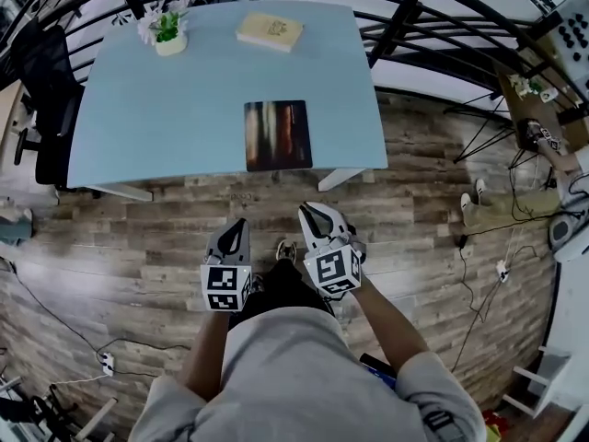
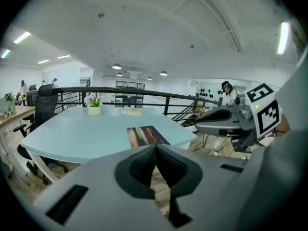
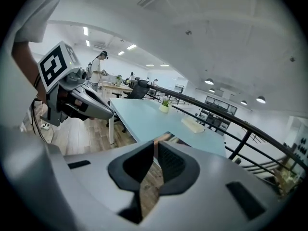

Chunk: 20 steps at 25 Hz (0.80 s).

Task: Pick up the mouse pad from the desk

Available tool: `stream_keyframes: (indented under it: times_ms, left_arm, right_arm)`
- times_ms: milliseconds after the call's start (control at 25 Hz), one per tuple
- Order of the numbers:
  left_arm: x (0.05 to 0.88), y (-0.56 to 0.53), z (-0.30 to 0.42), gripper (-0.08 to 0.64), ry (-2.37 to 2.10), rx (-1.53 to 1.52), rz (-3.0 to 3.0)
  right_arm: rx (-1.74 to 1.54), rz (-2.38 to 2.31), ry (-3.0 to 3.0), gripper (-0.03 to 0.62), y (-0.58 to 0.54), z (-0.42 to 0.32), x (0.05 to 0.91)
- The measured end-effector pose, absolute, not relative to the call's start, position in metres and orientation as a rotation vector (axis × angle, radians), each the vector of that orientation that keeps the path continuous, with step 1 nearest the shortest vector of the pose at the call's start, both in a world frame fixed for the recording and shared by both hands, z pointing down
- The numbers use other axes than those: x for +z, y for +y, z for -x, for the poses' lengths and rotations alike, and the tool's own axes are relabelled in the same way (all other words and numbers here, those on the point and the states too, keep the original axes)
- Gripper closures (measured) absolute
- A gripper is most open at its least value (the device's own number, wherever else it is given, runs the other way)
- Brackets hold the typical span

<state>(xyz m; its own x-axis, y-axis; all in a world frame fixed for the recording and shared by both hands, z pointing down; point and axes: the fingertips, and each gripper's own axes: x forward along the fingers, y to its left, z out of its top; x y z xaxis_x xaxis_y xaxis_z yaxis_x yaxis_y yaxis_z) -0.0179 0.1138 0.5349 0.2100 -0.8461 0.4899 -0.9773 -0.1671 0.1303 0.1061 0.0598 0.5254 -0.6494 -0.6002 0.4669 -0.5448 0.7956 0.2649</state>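
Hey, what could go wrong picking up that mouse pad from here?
The mouse pad lies flat on the desk, so jaws may scrape the top or just push it along. The left gripper is shut and the right gripper barely apart; both likely need opening before reaching it.
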Motion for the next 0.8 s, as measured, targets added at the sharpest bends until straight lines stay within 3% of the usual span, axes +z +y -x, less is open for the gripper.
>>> stream_keyframes:
  times_ms: [800]
  left_arm:
    - [0.63,0.09,0.017,0.548,-1.687,0.52,-1.883]
  right_arm:
    - [-0.218,-0.659,-2.351,0.558,0.012,-0.084,0.622]
